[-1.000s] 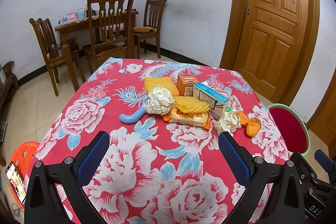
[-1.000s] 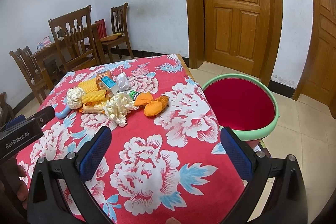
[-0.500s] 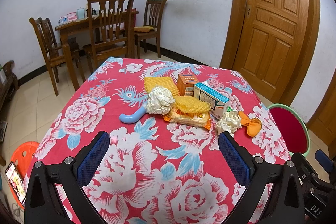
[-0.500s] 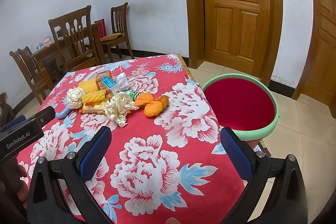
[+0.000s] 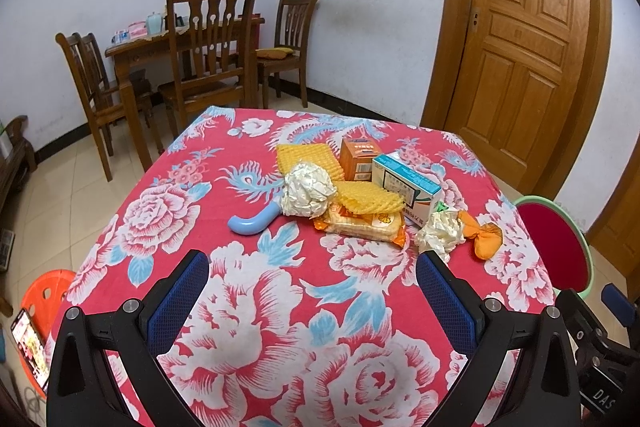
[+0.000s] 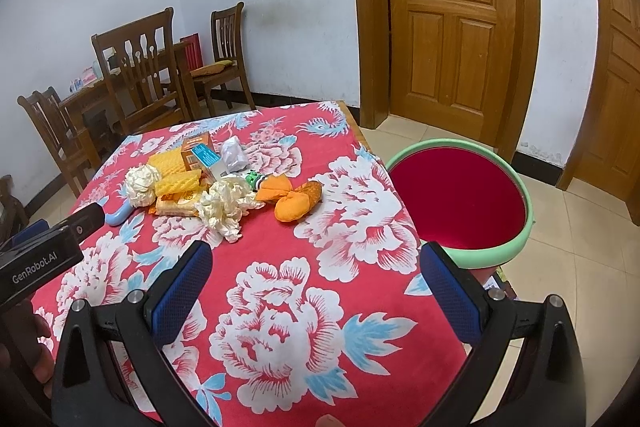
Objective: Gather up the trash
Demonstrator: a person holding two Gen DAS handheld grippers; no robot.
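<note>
Left wrist view: the biggest thing here is the desk with its red flowery cloth; all the trash sits in one clump on the far half of it. Off the desk's right edge stands the bin, red inside with a green rim, lower than the desk top and just beside it; nothing visible in it from the right wrist view.

Now the clump, placed relative to the teal-and-white carton lying flat near the middle: the orange snack packet lies just in front of it, with a yellow foam net on top touching the carton; a second yellow foam net is left of it, further back; the orange box stands upright right behind it; a crumpled tissue sits left of the carton on the foam nets, with a light blue curved handle poking out below it; another tissue wad is at the carton's near right corner, touching an orange wrapper twisted like a bow; a small white bag is behind the carton in the right wrist view.

Left gripper hovers over bare cloth, jaws spread wide, nothing between them; right gripper same deal, jaws released, well short of the clump.
</note>
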